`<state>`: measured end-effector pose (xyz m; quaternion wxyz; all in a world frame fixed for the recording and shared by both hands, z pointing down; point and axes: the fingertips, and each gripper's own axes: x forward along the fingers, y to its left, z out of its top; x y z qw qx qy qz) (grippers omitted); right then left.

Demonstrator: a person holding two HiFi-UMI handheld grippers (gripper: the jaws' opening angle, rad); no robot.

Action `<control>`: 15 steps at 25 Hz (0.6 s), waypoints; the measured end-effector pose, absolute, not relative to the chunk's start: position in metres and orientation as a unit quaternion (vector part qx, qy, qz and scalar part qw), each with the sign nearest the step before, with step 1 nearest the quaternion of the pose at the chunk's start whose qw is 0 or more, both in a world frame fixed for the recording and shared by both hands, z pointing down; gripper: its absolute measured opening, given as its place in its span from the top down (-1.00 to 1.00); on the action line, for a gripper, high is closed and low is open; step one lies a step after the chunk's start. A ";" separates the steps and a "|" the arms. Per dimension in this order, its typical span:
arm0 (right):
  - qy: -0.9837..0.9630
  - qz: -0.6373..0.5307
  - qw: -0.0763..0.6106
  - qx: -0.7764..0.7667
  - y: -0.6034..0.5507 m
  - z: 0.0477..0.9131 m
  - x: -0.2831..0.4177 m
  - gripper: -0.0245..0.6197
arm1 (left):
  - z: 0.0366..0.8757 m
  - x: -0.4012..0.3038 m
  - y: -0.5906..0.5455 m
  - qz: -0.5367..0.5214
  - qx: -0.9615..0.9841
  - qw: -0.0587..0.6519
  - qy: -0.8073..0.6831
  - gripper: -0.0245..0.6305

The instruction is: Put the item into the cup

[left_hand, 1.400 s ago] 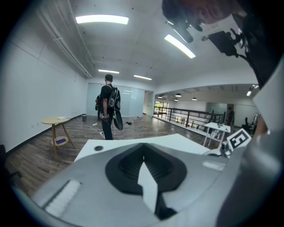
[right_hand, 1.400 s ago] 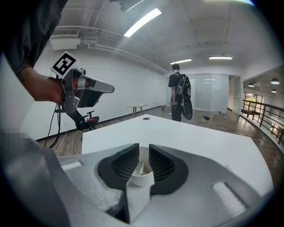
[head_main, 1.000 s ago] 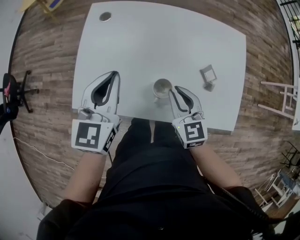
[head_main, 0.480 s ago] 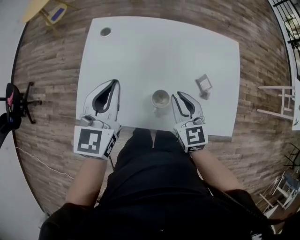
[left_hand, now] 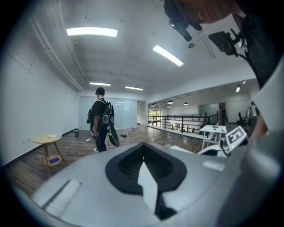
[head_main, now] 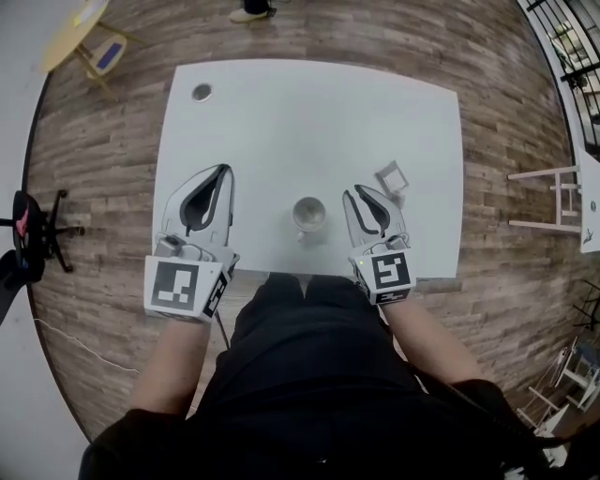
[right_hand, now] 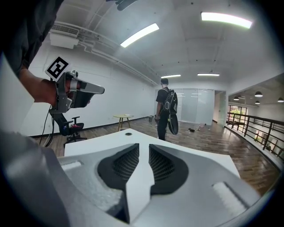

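Note:
A white cup [head_main: 308,215] stands upright near the front edge of the white table [head_main: 281,122]. The item [head_main: 391,175], small, grey and square, lies right of the cup with a smaller grey piece [head_main: 399,198] beside it. My right gripper [head_main: 357,193] [right_hand: 143,146] hovers between cup and item, touching neither. Its jaws stand a narrow slit apart with nothing between them. My left gripper [head_main: 223,172] [left_hand: 143,145] is well left of the cup, its jaws together and empty. Each gripper shows in the other's view: the left gripper [right_hand: 71,91], the right gripper [left_hand: 234,139].
A round cable hole [head_main: 201,92] sits at the table's far left. Beyond the table stand a person with a backpack [left_hand: 101,119] [right_hand: 167,113] and a small yellow round table [head_main: 82,21]. A black chair [head_main: 23,202] is left, a white rack [head_main: 548,197] right.
Both grippers have risen, so the table looks smaller and farther. The right gripper, which was right beside the cup, now stands apart from it, toward the item.

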<state>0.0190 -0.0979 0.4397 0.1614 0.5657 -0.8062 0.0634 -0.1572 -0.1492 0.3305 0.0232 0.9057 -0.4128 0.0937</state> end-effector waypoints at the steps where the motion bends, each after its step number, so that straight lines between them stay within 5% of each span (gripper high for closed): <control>1: -0.805 0.061 0.159 0.568 -0.099 0.436 0.022 0.70 | 0.329 -0.155 -0.150 0.092 0.907 0.020 -0.410 0.94; 15: -0.771 0.028 0.141 0.621 -0.097 0.406 0.061 0.70 | 0.309 -0.137 -0.153 0.064 0.917 -0.010 -0.393 0.94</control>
